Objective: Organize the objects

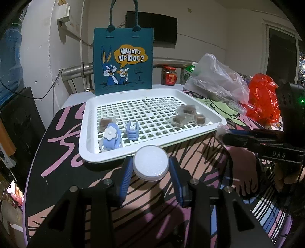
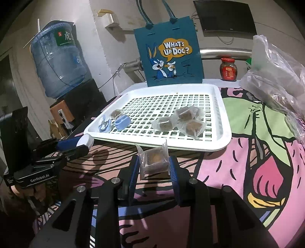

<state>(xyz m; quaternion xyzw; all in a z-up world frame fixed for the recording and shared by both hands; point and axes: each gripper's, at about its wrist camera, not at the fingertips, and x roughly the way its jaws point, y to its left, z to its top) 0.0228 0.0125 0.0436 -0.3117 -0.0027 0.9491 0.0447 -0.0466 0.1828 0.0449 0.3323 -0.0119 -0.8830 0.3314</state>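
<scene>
Cartoon-printed cloth (image 2: 253, 145) in pink, green and black covers the table; a white slotted tray (image 2: 217, 142) lies on it. Behind the tray stands a teal tote bag (image 2: 167, 55) printed with a rabbit, beside a red-lidded jar (image 2: 228, 69) and a steel rail (image 1: 76, 71). Clear plastic bags (image 1: 215, 80) and a red plastic bag (image 1: 263, 97) lie at the table's right; a water jug (image 2: 57, 59) and a dark screen (image 2: 225, 17) stand against the white wall. On the tray rest two blue hair clips (image 1: 111, 138), one wrapped brown cube near them (image 1: 106, 122) and a cluster of three more (image 2: 183, 120). Left gripper (image 1: 151, 167): jaws closed on a round white lidded tin (image 1: 150, 165), held just before the tray's near rim. Right gripper (image 2: 154, 166): jaws closed on a wrapped brown cube (image 2: 154, 162), likewise before the near rim.
</scene>
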